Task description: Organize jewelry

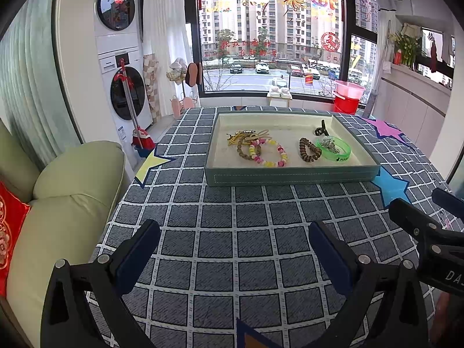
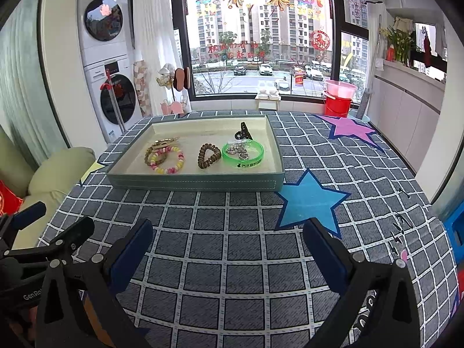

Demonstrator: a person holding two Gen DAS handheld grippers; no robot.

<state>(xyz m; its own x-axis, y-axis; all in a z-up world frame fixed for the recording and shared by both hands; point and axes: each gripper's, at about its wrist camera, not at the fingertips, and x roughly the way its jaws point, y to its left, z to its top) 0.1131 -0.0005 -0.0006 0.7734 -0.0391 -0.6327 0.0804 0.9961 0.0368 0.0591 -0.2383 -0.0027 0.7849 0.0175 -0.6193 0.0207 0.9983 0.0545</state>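
Both tools, left (image 1: pixel 232 249) and right (image 2: pixel 229 246), are held released at lower frame; tangled bracelets (image 2: pixel 163 156) should be separated first.

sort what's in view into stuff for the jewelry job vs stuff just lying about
For the job: tray, beaded bracelet, brown coil hair tie, green bangle, black claw clip.
Lying about: red bucket, mop, sofa.

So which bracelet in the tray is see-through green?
The green bangle at the tray's right end, with silver charms lying inside it. The beaded bracelet is pink and yellow; the coiled band is brown.
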